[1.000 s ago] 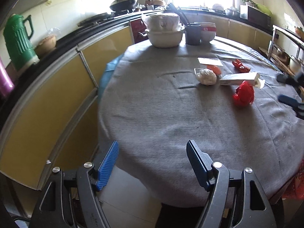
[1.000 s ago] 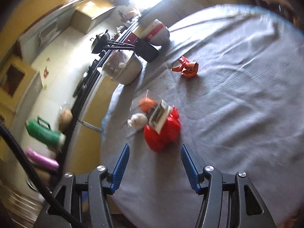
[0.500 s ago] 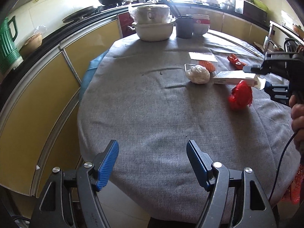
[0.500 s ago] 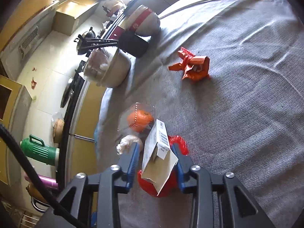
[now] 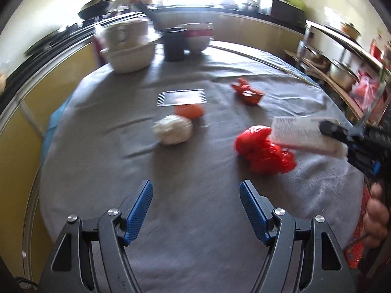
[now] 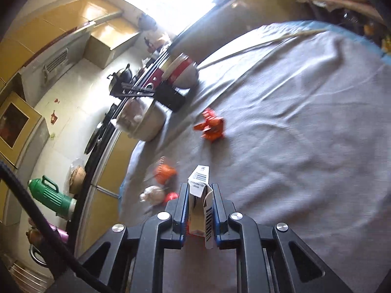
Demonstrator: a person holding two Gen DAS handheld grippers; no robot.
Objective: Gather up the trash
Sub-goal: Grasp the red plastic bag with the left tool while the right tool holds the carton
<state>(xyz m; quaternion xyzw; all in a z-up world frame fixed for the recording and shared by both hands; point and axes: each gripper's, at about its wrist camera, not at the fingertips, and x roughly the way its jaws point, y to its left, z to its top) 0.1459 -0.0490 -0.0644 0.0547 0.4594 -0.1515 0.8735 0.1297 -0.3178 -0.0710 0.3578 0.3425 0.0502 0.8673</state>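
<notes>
Above the red bag (image 5: 264,151), right gripper (image 6: 200,204) clamped on white carton (image 6: 199,196); left gripper (image 5: 195,210) spread, empty, nearside. Advisable: firm grip, lift clear without snagging bag.

Green jug (image 6: 52,196), black wok (image 5: 96,6), stacked bowls (image 5: 128,47)

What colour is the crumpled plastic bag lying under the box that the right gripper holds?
Red. The crumpled plastic bag shows best in the left wrist view, just below the box.
</notes>
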